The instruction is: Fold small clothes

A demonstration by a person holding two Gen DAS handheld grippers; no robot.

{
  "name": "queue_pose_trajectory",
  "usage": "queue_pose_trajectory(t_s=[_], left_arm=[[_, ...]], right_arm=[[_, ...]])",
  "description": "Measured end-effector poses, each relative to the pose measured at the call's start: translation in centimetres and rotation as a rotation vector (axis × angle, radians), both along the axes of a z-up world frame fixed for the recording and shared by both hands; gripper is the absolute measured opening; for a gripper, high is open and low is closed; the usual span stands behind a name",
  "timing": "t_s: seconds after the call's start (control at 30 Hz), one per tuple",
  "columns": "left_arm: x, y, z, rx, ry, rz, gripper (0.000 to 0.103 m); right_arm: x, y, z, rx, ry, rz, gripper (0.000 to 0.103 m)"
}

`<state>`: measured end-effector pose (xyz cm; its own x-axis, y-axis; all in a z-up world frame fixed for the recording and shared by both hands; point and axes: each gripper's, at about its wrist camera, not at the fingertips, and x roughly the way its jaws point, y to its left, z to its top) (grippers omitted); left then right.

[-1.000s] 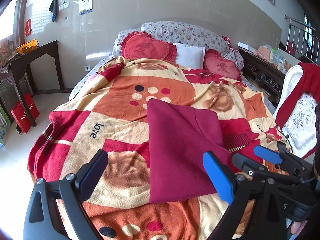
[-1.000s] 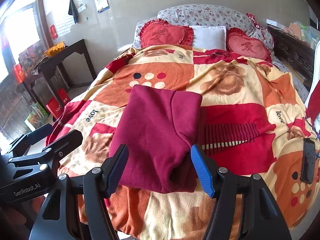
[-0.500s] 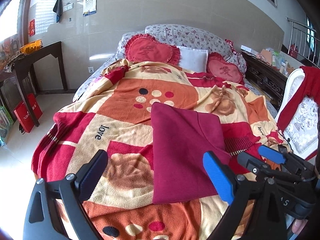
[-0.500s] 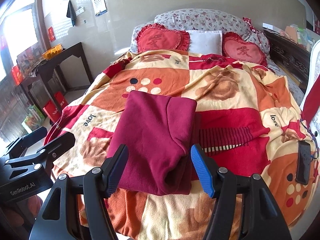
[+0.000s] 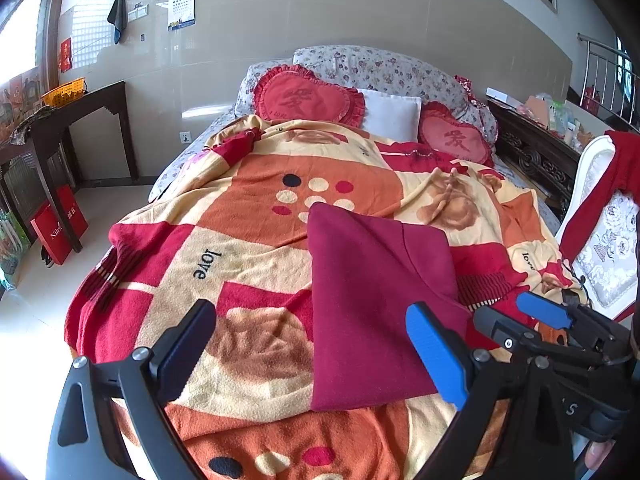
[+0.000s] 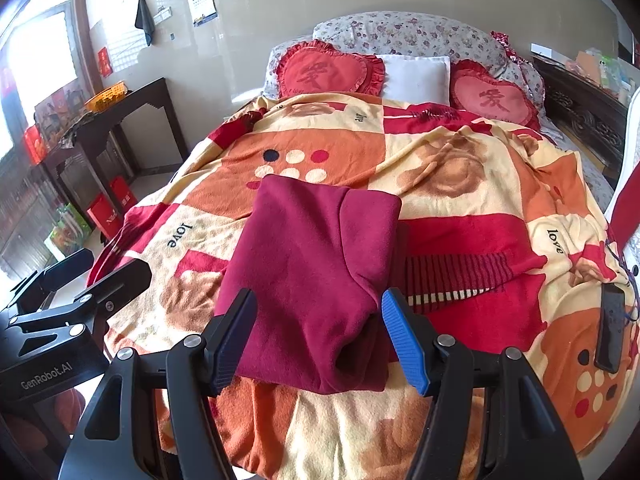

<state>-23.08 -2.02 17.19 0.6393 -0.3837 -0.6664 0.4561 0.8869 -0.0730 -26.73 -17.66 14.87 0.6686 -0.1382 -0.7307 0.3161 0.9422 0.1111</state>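
**Okay: both grippers empty, garment on bed**

I see left gripper (image 5: 316, 344) fingers spread, holding nothing. Right gripper (image 6: 318, 338) also spread, empty. Folded maroon garment (image 6: 316, 264) lies flat on the patterned blanket (image 6: 460, 168), just ahead of both.

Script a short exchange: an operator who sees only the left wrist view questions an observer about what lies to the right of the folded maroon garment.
Operator: Is anything on the blanket to the right of the maroon garment?
Observer: Yes, a dark phone lies flat near the blanket's right edge.
Operator: Is the right gripper closed on cloth?
Observer: No. Its jaws stand open, and the pads are not pressing on the garment.
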Motion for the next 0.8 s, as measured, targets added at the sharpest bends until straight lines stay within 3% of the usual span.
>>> queue_pose_trajectory(t_s=[0.8], left_arm=[[2.0,-0.7,-1.4,0.019,0.029,-0.008,0.098]], right_arm=[[1.5,-0.7,-1.4,0.022,0.035,0.001,0.046]])
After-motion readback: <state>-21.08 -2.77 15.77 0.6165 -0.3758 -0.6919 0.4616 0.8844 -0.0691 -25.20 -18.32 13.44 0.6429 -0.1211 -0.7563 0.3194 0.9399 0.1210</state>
